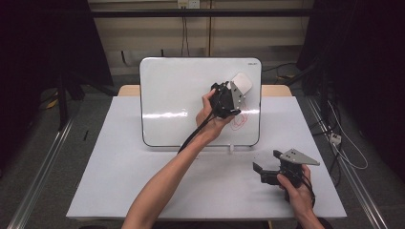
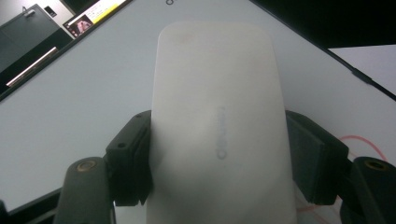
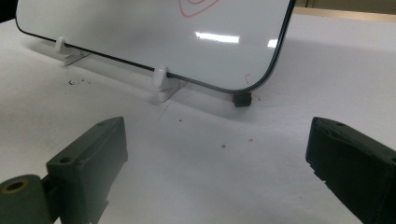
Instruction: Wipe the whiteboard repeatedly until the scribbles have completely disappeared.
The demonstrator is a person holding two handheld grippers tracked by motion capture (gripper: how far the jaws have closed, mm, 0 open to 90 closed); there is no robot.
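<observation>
High view has the white eraser clamped in the left gripper, held up against the upper right part of the whiteboard, just above the red scribble. In the left gripper view the jaws pinch the eraser by its long sides near the back end, so most of it sticks out forward.

What I'd worry about: push hard on that overhang and the eraser could twist or slide out of the pads. The board just sits upright on small white clip feet, so a heavy wipe might shove it backward or tip it. A wipe that goes too far right runs off the rounded edge, which is close.

Room-wise, there's loads of bare board to the left, and open white table in front. The right gripper rests near the table's near right corner with its jaws wide and empty, well apart from the board.
</observation>
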